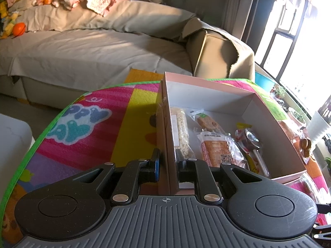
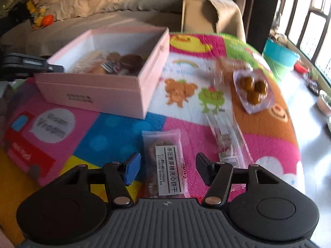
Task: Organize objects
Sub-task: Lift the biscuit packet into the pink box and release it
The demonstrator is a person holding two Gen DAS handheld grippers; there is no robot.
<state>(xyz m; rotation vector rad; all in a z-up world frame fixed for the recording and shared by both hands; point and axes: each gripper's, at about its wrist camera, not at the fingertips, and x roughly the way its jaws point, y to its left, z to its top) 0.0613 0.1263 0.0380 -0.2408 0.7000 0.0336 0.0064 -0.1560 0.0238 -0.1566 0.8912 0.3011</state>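
My left gripper [image 1: 167, 157] is shut on the left side wall of the open pink box [image 1: 206, 95], one finger outside and one inside. Several wrapped snacks lie in the box: an oat bar [image 1: 181, 130], an orange-brown packet [image 1: 219, 148] and a chocolate piece [image 1: 251, 139]. My right gripper [image 2: 167, 161] stands open just above the mat, and a clear cookie packet with a white label [image 2: 165, 165] lies between its fingers, untouched. To the right on the mat are a long bar packet [image 2: 227, 138] and a packet of round brown balls [image 2: 252, 91]. The pink box [image 2: 99, 93] sits at the upper left.
Everything rests on a colourful play mat [image 2: 115, 132]. A beige sofa [image 1: 93, 47] with clothes and toys on it runs behind the mat. A blue tub [image 2: 279, 53] and potted plants [image 1: 298, 115] stand by the window on the right. A white block [image 1: 12, 136] is at the left.
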